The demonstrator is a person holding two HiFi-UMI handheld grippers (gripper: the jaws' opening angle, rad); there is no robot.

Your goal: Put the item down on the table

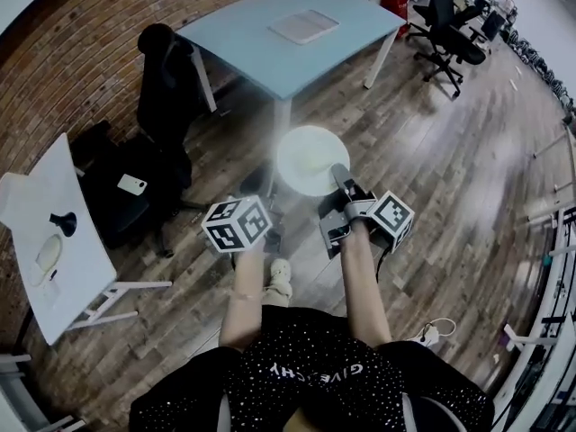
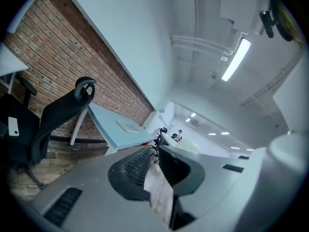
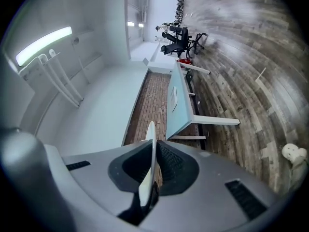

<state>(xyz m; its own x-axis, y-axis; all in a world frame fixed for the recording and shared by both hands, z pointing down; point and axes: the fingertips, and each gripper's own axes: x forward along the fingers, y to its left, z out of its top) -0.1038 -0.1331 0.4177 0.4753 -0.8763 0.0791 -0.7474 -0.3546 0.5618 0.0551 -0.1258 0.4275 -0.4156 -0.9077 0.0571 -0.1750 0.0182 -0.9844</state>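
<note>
A white round plate (image 1: 309, 158) hangs over the wooden floor, short of the light blue table (image 1: 297, 52). My right gripper (image 1: 342, 180) is shut on the plate's right rim. In the right gripper view the plate (image 3: 150, 166) stands edge-on between the jaws of the right gripper (image 3: 153, 149), with the table (image 3: 176, 103) beyond it. My left gripper (image 1: 263, 187) sits just left of the plate. In the left gripper view the left gripper (image 2: 157, 148) has its tips together with nothing held. The plate (image 2: 186, 146) shows pale to their right, and the table (image 2: 113, 129) lies ahead.
A white flat pad (image 1: 304, 25) lies on the blue table. A black office chair (image 1: 166, 88) stands by its left end, near the brick wall. A white side table (image 1: 54, 241) is at the left. More office chairs (image 1: 445, 25) stand far right.
</note>
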